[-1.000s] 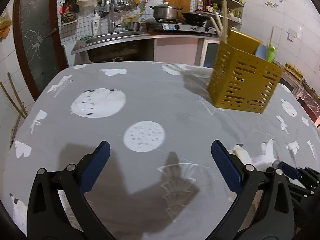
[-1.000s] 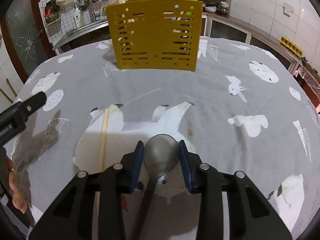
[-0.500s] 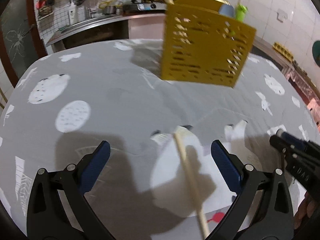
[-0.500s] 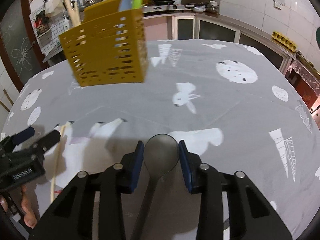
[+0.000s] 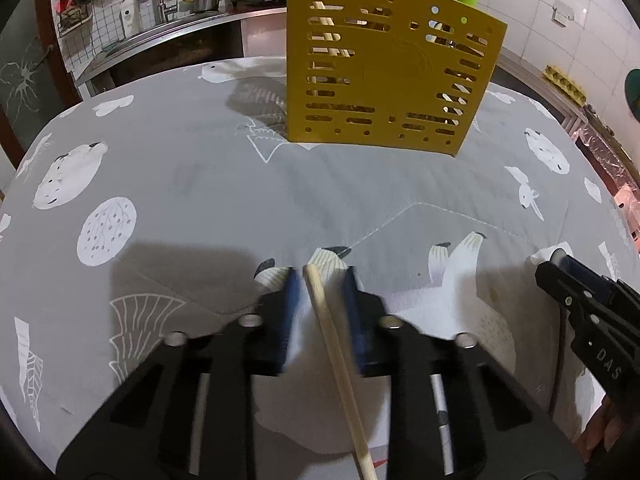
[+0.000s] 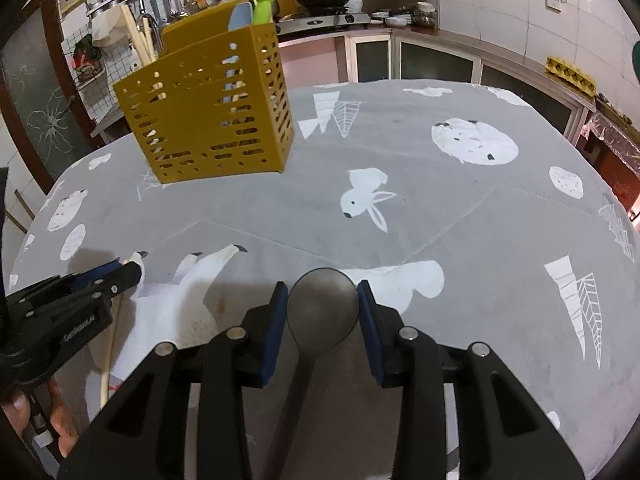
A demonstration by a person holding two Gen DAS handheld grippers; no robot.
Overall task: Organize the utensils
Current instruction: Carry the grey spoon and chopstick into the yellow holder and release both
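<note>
A yellow slotted utensil holder (image 5: 384,76) stands on the grey patterned tablecloth (image 5: 192,168), with chopsticks and a green and a blue utensil in it; it also shows in the right wrist view (image 6: 208,112). A wooden chopstick (image 5: 336,356) lies on the cloth between the fingers of my left gripper (image 5: 320,284), whose jaws have nearly closed around it with small gaps still showing. My right gripper (image 6: 322,300) is shut on the bowl of a grey metal spoon (image 6: 322,312), held above the cloth. The right gripper also shows in the left wrist view (image 5: 576,288); the left gripper shows in the right wrist view (image 6: 116,276).
Behind the table runs a kitchen counter with a sink (image 5: 160,32), a stove with a pan (image 6: 332,4) and hanging tools. The table's round edge falls off at left and right. An egg tray (image 6: 572,76) sits on the right counter.
My left gripper swung right over the chopstick and its jaws closed from wide open to nearly touching it. My right gripper turned right, still holding the spoon.
</note>
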